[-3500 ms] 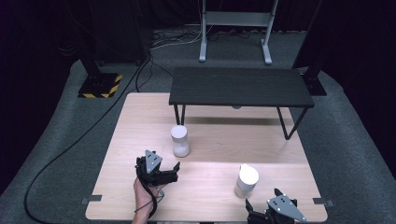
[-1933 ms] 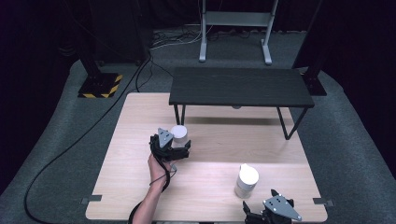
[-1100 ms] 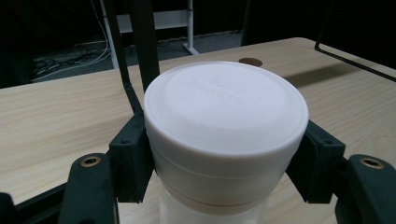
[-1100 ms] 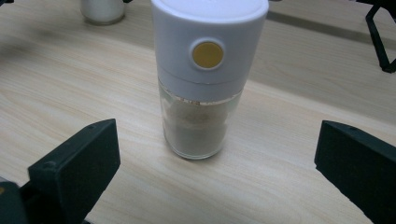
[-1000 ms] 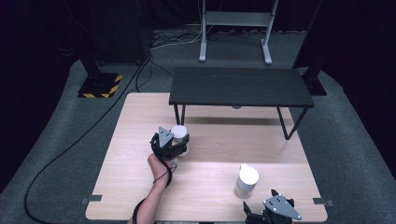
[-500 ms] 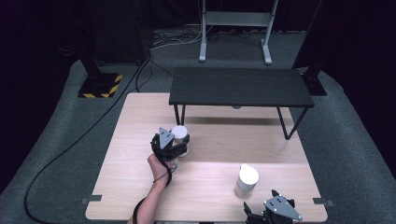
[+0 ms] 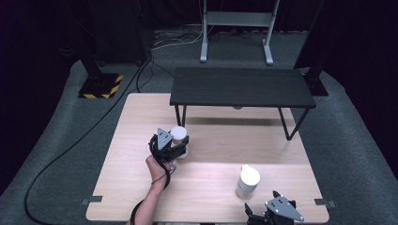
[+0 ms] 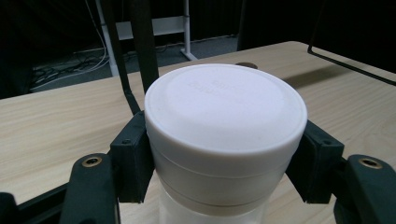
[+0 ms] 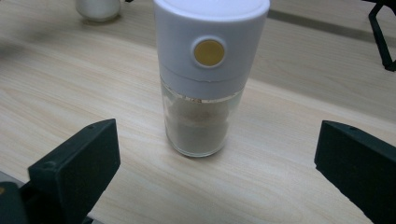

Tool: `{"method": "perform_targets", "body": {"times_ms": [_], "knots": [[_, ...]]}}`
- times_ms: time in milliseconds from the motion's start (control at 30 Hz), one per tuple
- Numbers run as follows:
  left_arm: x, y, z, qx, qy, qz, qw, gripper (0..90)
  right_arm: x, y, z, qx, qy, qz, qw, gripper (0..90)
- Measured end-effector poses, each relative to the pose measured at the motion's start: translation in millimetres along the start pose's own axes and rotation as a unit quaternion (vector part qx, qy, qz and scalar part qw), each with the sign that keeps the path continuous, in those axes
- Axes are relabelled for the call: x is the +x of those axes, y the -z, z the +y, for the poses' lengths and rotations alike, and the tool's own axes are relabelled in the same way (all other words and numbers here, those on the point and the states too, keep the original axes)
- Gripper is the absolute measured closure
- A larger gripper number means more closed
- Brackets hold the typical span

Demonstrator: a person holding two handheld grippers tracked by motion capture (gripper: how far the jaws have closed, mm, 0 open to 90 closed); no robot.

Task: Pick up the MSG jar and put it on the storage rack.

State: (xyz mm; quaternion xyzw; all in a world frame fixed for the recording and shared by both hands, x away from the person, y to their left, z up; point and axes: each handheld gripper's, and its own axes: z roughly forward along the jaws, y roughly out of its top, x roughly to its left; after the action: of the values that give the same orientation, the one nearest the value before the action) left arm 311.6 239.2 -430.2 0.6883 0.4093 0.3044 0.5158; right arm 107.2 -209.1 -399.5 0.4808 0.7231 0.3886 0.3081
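The black fingers (image 8: pixel 133 161) of the left gripper (image 7: pixel 176 144) were clamped on the white screw lid of a round, white-capped jar (image 8: pixel 225 140), one pad pressed flat against each side of the lid's rim, so that the jar sat squarely between them. Faint raised lettering ran across the flat top of that lid in the left gripper view, too shallow and blurred to read. In the high view this jar (image 7: pixel 179 141) stood upright on the pale wooden table (image 7: pixel 141 119), its long axis vertical, left of the table's middle and just in front of the low black bench (image 7: pixel 241 87) that stood across the far half of the tabletop. The person's left hand (image 7: pixel 157 164) reached in from the near edge to hold the gripper there. The right gripper (image 7: pixel 272 216) lay at the near right edge of the table with its fingers (image 9: pixel 77 163) spread wide and touching nothing. Between and a little beyond them stood a clear glass grinder with a white cap (image 9: pixel 205 79), also upright, its glass base part-filled with a pale brownish content. A small round gold button faced the right gripper's camera from the white cap; it bore no readable mark. In the high view the grinder (image 7: pixel 247 181) stood well apart from the jar, near the table's front right.
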Motion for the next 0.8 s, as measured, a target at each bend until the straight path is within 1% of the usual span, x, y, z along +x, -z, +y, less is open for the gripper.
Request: {"method": "perform_targets", "body": {"times_ms": [267,400,800], "knots": [[-0.6,4.2,8.7,-0.001,-0.008,-0.006,1.0,34.0,0.0,0.0,0.0,0.001,-0.001,-0.001,1.0,0.0],[-0.6,6.2,13.1,-0.002,-0.006,-0.009,0.9999,34.0,-0.4,0.3,0.0,0.001,-0.002,-0.001,1.0,0.0],[-1.8,8.9,28.0,-0.007,-0.015,-0.018,0.9997,34.0,-1.7,0.7,-0.1,0.002,-0.005,0.0,1.0,0.0]]}}
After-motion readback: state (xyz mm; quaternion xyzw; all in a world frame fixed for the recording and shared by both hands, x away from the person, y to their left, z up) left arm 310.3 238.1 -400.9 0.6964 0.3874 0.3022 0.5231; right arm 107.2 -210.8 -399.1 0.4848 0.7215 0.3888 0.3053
